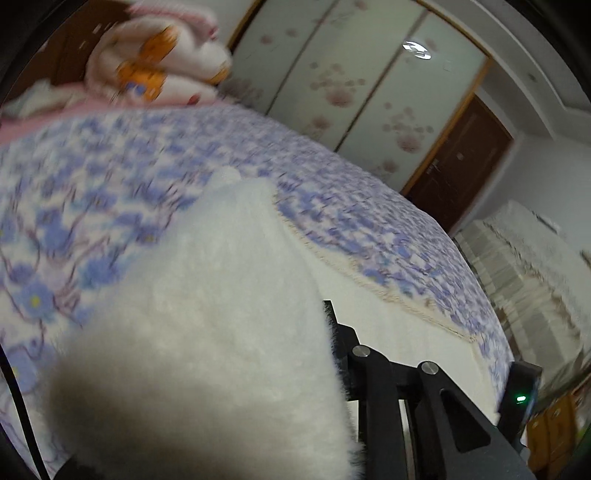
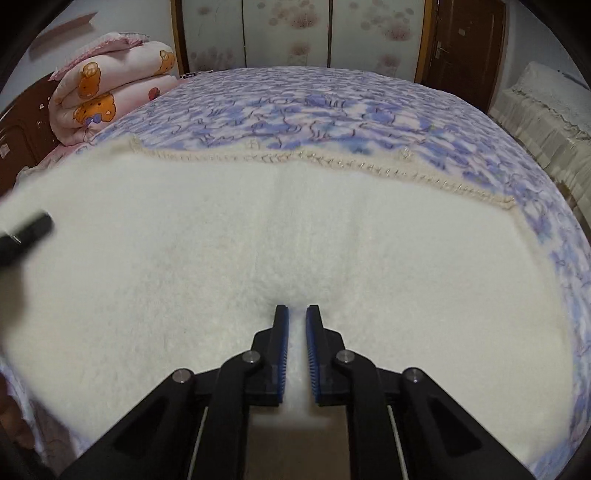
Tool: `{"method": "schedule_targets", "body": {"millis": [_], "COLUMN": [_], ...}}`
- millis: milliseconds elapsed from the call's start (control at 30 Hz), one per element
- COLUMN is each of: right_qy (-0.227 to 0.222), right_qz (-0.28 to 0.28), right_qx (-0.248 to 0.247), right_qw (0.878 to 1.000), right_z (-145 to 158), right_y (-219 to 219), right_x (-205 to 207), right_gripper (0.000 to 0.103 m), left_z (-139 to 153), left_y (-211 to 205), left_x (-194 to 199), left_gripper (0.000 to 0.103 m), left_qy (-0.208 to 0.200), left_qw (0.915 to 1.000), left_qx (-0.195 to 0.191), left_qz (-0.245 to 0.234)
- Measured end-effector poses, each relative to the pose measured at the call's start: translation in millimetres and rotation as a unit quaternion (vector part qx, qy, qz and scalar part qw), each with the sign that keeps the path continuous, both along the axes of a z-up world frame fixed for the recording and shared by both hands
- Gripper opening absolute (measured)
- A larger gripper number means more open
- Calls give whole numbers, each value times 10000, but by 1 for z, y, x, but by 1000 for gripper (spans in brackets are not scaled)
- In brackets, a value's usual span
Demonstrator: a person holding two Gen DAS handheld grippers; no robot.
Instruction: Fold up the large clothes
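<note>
A large white fleece garment [image 2: 258, 229] with a stitched cream hem [image 2: 332, 160] lies spread on the bed. My right gripper [image 2: 296, 314] is shut on a fold of the fleece at its near edge, its blue pads [image 2: 283, 343] pinching the fabric. In the left wrist view a raised flap of the same white fleece [image 1: 207, 314] drapes over my left gripper and hides its left finger and the tips; only the right finger [image 1: 343, 343] shows. The left gripper also appears at the left edge of the right wrist view [image 2: 26, 234], over the fleece.
The bed cover [image 2: 332, 107] is blue and white floral. A folded pink quilt with bear prints [image 2: 110, 88] sits at the head of the bed. Wardrobe doors [image 2: 288, 33] and a brown door [image 2: 465, 40] stand beyond; a covered sofa [image 2: 546, 118] is at the right.
</note>
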State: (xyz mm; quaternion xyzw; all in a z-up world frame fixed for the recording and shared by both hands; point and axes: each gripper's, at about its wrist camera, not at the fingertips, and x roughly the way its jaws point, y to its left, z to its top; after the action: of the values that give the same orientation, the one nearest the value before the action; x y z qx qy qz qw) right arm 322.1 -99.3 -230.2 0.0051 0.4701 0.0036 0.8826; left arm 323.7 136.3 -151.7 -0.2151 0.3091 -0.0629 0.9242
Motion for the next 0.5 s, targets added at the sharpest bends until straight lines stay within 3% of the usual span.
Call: {"method": "schedule_targets", "body": {"millis": [100,200,300,400,500], "right_qy": [-5,143,402,57,-400], "right_qz": [31,54,-161,-723,-1353], "right_qx": [180,970,2057,1969,1797], "right_qw": [9998,9952,9776,9777,9735], "right_z": [0,1,8,31,54], "right_y": [-5,-29,-70,-110,-160], "right_x": [-2,1,-8,-41,-90], "right_gripper": [11,11,10,10,10], "left_z": [31,57,80,95,93], "left_y": [-30,-64,-103,-149,-211], "left_x": [-8,-10,-14,-20,-22], "left_gripper": [20,20,19,19,19], "left_qy": [-357,-563,-745,-833,-775], "left_qw": [9985,9957,9911,9857,9802], "left_qx": [305,516,705,796,777], "left_qz": [-265,-528,-854,-1230,-1650]}}
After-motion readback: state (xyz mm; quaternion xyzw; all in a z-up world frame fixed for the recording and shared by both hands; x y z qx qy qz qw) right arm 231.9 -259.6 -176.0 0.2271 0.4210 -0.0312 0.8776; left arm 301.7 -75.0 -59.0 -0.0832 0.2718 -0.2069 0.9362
